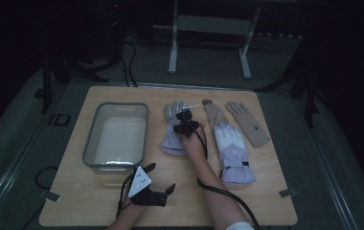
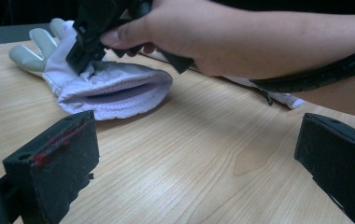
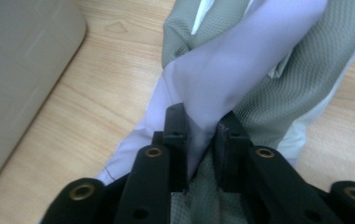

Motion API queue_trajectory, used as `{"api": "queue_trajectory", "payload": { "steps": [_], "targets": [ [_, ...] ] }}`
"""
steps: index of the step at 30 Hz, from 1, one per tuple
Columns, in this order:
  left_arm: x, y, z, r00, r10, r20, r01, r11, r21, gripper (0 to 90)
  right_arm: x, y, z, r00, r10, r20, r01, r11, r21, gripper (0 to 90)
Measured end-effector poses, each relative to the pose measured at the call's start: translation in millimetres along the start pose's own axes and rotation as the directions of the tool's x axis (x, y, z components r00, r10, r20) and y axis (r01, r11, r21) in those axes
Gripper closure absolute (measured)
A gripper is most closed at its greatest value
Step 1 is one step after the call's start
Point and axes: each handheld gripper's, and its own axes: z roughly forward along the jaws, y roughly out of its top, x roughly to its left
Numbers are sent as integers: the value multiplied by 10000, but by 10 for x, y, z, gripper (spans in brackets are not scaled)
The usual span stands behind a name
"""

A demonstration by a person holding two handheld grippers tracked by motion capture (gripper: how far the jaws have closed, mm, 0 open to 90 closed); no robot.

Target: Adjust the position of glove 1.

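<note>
The right gripper [image 1: 185, 115] pinched the lilac glove [image 1: 174, 141] right of the bin [image 1: 91, 139]; the left gripper [image 1: 160, 179] gaped wide, near.

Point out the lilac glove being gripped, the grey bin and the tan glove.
lilac glove [image 3: 222, 70], right gripper view, pinched fabric fold.
grey bin [image 1: 89, 139], high view, left rim.
tan glove [image 1: 249, 124], high view, palm.

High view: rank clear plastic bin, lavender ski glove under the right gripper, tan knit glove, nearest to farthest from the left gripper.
1. Clear plastic bin, just above the left gripper.
2. Lavender ski glove, centre, pinched by the right gripper.
3. Tan knit glove, far right.
</note>
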Motion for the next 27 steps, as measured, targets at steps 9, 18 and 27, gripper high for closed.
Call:
{"api": "queue_trajectory", "payload": {
  "steps": [9,18,27],
  "targets": [
    [-3,0,-1,10000,29,-10,-29,10000,-8,2,24,-84,-384,9965,-810,-225,807,9966,-178,794],
    [-1,0,-1,10000,26,-49,-26,10000,-17,2,1,-351,-1012,9950,-946,-326,908,9906,-1026,793],
    [-11,-3,-5,9999,103,-86,-103,9999,-44,2,59,-743,-1319,9901,-1398,-83,1382,9850,-1031,790]
  ]
}}
